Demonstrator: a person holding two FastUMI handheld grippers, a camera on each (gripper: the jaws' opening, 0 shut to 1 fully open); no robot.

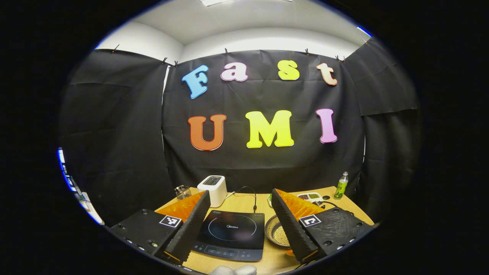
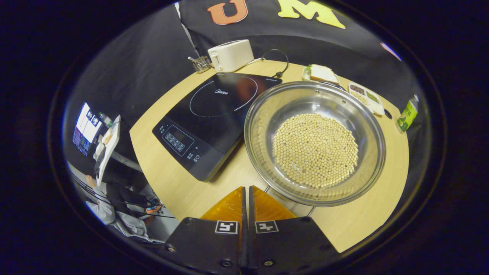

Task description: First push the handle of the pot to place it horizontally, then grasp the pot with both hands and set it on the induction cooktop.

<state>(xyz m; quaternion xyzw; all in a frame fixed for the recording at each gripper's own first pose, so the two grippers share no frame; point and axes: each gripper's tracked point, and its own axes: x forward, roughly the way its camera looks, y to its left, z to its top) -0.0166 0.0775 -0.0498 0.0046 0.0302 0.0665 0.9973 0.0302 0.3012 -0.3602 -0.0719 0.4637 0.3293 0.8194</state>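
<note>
- Left gripper (image 1: 238, 214): fingers spread wide apart, nothing between them, held above the near edge of the bench (image 1: 244, 202).
- Between those fingers, at 12 o'clock from the tips, lies the induction cooktop (image 1: 231, 233), flat on the bench, control strip toward the camera.
- At 3 o'clock of the cooktop, partly behind the right-hand finger, sits the pot (image 1: 278, 231) with pale beans in it.
- Farther back: white toaster (image 1: 212, 190) at 11 o'clock of the cooktop, small wire basket (image 1: 183, 191) at its 9 o'clock, a black cable looping behind the cooktop, a green bottle (image 1: 340, 186) at the far right edge.
- Right gripper (image 2: 246, 193): fingers closed together, tips meeting, clamped on nothing, hanging over the bench.
- Just at 1 o'clock from the tips a thin wire handle (image 2: 290, 200) juts from the pot's near rim; contact with the fingers cannot be told.
- Pot (image 2: 256, 126) is a wide steel basin, upright on the bench, a bed of beans (image 2: 315, 149) on its floor.
- Induction cooktop (image 2: 210, 114) at the pot's 9 o'clock, the pot's rim just overlapping its edge in this view.
- Beyond the pot at 12 o'clock a plate with a sandwich (image 2: 323, 73); at 1 o'clock a divided tray (image 2: 365, 97); bottle (image 2: 407, 113) at 3 o'clock.
</note>
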